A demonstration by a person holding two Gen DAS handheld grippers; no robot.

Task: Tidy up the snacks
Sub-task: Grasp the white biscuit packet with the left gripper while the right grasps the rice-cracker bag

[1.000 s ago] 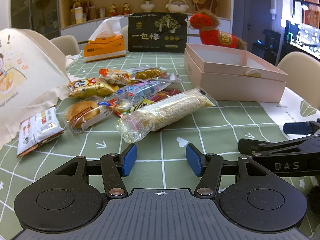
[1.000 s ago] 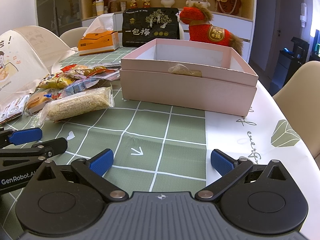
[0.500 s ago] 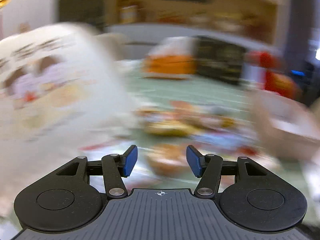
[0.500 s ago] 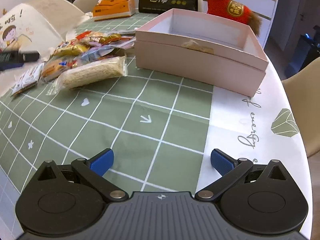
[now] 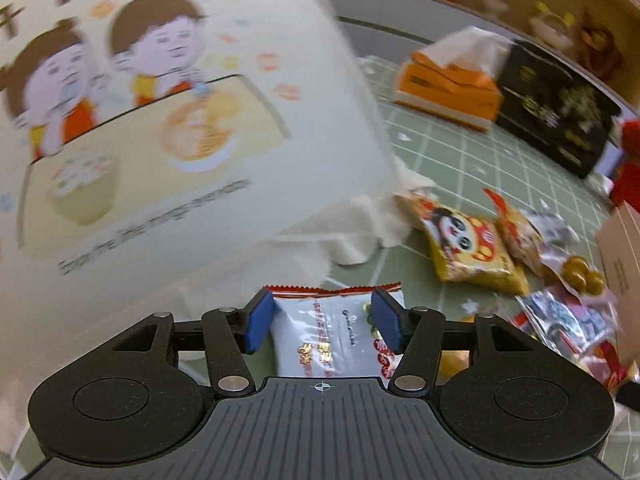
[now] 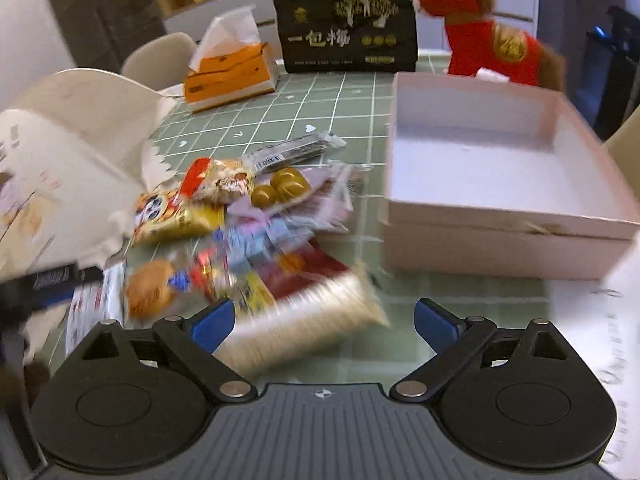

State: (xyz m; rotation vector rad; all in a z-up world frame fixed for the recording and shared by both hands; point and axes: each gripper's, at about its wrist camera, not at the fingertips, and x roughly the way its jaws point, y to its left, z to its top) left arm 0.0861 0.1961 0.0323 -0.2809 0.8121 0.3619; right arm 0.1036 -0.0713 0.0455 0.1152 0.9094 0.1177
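My left gripper (image 5: 323,320) hangs open over a white snack packet with red edges (image 5: 332,336) on the green tablecloth; the packet lies between and below the blue pads, which do not visibly press it. In the blurred right wrist view my right gripper (image 6: 323,320) is open, its jaws closing, with a long rice-crisp packet (image 6: 308,328) between the fingers, nearer the left pad. Beyond it lies the snack pile: a yellow panda packet (image 6: 176,216), a wrapped bun (image 6: 150,292), a packet of golden balls (image 6: 280,190). The open pink box (image 6: 500,240) stands to the right.
A cream canvas bag with a cartoon print (image 5: 160,120) fills the left, right beside the white packet. At the back stand an orange tissue box (image 6: 230,72), a black gift box (image 6: 346,28) and a red plush horse (image 6: 488,44). Chairs ring the table.
My left gripper swung left from the table's middle to the white packet by the bag. My right gripper moved over the snack pile, the rice-crisp packet now between its fingers, which have narrowed slightly.
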